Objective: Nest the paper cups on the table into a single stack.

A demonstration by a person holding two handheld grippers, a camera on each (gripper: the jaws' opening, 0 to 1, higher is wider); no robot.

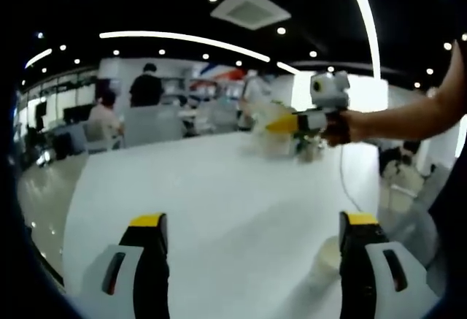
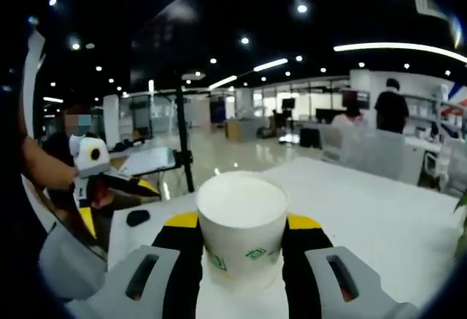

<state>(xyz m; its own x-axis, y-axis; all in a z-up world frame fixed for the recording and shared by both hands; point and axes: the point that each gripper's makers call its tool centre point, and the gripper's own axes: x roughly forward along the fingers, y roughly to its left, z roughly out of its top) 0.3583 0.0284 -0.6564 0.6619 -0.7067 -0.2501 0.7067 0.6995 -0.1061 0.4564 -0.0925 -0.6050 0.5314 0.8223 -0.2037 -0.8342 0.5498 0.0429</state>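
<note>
In the right gripper view the right gripper (image 2: 243, 242) is clamped on 1 white paper cup (image 2: 242, 220), its 2 yellow-tipped jaws pressed to the cup's sides. The cup stands upright between them, open mouth up, green marks low on its wall. Beyond the jaws spreads the white table (image 2: 365, 209).

To the left of that cup the left gripper (image 2: 120, 184) comes into the picture, held over the table edge.

In the left gripper view the left gripper's jaws stand wide apart, nothing between them, above the bare table. Ahead and to the right the right gripper is held out over the table by a bare arm (image 1: 408, 118); what it carries there is blurred.
</note>
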